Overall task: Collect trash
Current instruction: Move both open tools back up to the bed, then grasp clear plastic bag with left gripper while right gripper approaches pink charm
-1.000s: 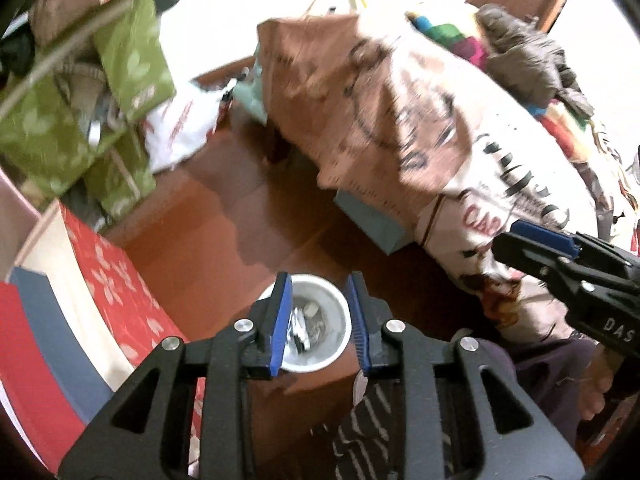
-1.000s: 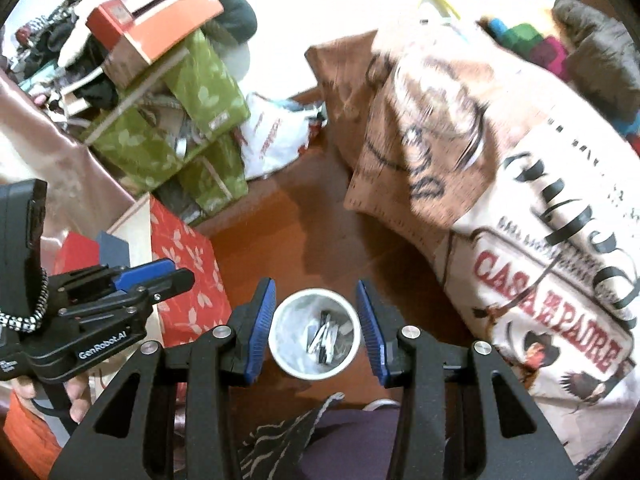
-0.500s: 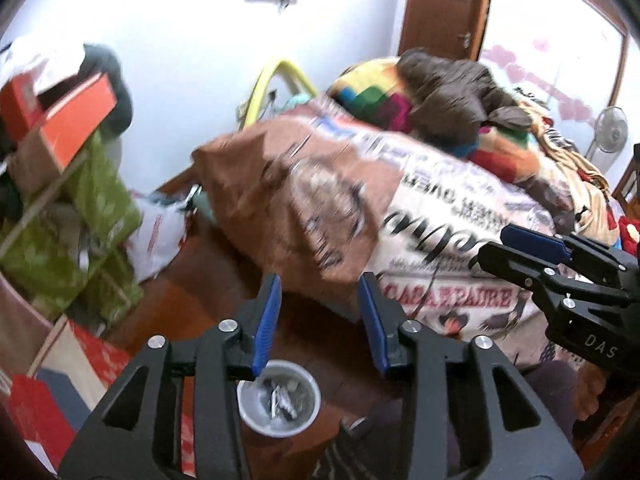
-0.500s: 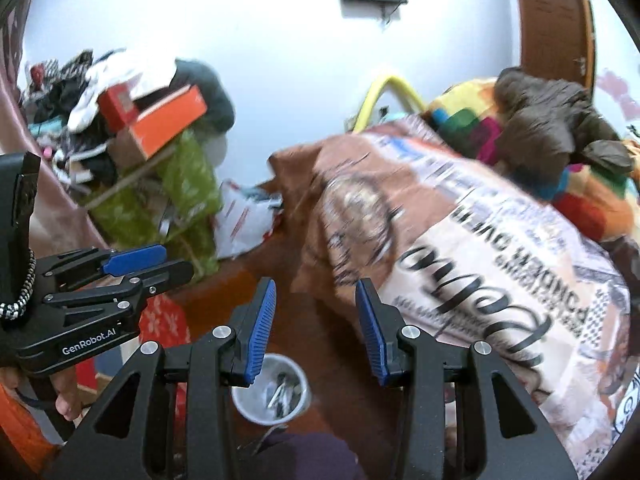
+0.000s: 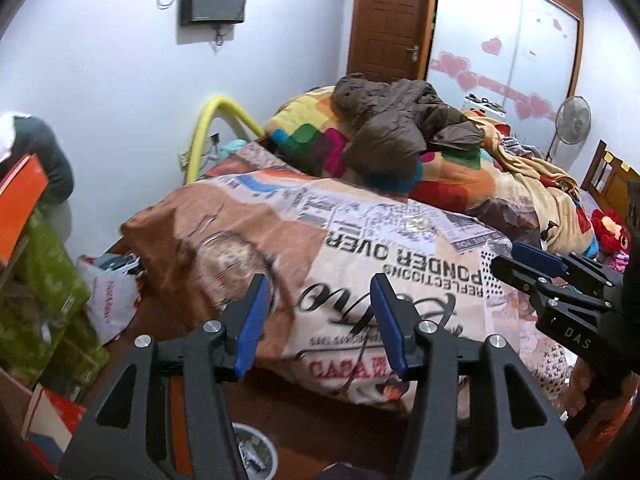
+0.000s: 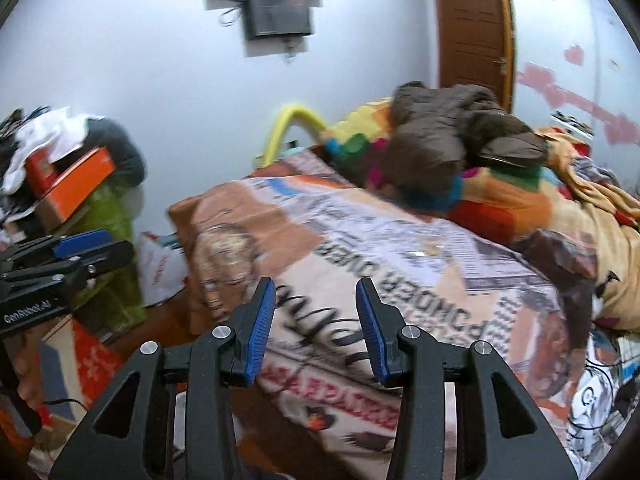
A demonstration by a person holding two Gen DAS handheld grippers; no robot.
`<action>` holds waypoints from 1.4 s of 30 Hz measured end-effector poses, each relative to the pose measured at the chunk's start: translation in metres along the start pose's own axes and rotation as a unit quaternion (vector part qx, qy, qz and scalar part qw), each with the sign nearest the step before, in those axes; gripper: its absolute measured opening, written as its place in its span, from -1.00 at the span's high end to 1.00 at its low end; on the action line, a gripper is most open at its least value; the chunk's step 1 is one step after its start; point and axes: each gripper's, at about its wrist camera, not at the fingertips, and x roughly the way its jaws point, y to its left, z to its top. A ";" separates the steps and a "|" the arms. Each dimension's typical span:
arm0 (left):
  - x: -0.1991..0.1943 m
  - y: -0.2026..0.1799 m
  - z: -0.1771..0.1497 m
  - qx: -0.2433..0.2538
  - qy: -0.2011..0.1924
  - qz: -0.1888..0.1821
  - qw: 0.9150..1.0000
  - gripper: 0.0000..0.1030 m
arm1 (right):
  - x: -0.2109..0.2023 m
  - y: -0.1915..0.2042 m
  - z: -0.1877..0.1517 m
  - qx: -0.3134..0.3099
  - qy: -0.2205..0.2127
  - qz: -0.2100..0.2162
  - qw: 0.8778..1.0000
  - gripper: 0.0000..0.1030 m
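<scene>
Left wrist view: left hand-held gripper (image 5: 316, 322) empty, jaws roughly half apart and just been opening, nothing between them; raised over the bed (image 5: 400, 248). The trash bin (image 5: 256, 454), scraps inside, sits on the floor at bottom edge, close below for drops. Clear wrapper (image 5: 418, 222), likely trash, lies on the bedspread.

Right wrist view: right hand-held gripper (image 6: 316, 326) empty, partly open, aimed at the bed; probably seeking the next piece.

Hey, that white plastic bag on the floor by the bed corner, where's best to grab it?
Probably the crumpled upper edge of the white plastic bag, coming down from above: it slumps between the green boxes and the bed, so its sides are hemmed in.
</scene>
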 end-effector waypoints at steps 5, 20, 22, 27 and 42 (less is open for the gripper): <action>0.044 -0.026 0.021 0.005 0.016 -0.032 0.999 -0.06 | 0.015 -0.047 -0.002 0.024 0.007 -0.041 0.999 0.26; 0.222 -0.119 0.053 0.038 0.119 -0.108 0.986 -0.06 | 0.081 -0.160 -0.026 0.073 0.054 -0.107 0.990 0.25; 0.247 -0.128 0.055 0.037 0.134 -0.112 0.984 -0.06 | 0.089 -0.170 -0.029 0.074 0.059 -0.110 0.989 0.25; 0.313 -0.155 0.057 0.044 0.159 -0.101 0.981 -0.06 | 0.112 -0.191 -0.032 0.072 0.070 -0.115 0.988 0.25; 0.404 -0.196 0.063 0.053 0.165 -0.102 0.980 -0.06 | 0.158 -0.209 -0.031 0.039 0.090 -0.114 0.989 0.25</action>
